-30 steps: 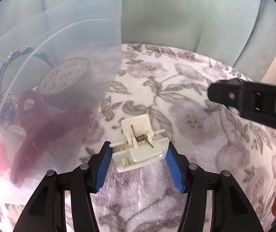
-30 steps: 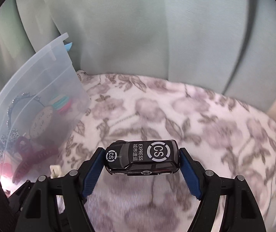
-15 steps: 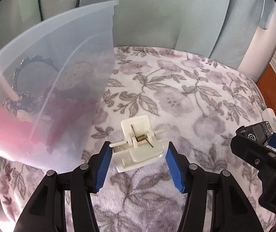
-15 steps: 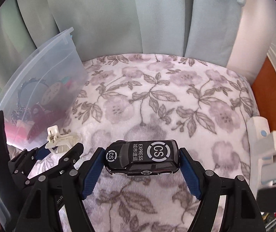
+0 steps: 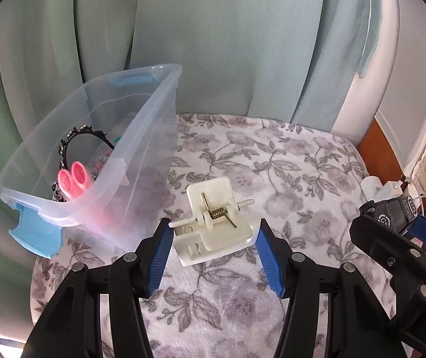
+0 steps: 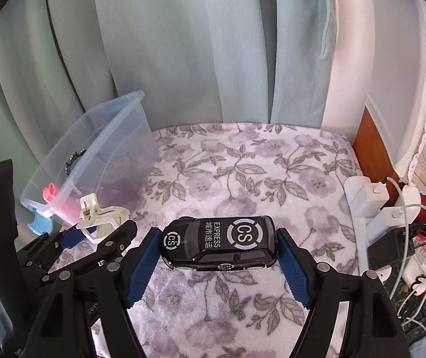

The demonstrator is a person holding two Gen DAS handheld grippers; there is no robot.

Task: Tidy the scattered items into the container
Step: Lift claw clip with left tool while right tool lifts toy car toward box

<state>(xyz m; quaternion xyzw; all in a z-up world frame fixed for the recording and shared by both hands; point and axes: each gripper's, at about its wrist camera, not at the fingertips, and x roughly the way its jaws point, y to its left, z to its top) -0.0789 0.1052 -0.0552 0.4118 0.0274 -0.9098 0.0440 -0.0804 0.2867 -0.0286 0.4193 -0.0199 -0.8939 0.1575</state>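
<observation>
Half-hidden contents behind frosted bin wall.

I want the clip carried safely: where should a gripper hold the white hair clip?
Across its broad flat jaw end, as the left gripper does now on the white hair clip: pads on both side edges, coming from behind, clear of the spring and lever.

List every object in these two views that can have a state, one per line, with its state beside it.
Left tool: shut on the white clip, in the air.
White clip: gripped by its sides, not yet in the bin.
Right tool: shut on the toy car.
Toy car: held roof up, not yet in the bin.
Clear bin: lidless, partly filled.
Pink rollers: inside the bin.
Black headband: inside the bin.
</observation>
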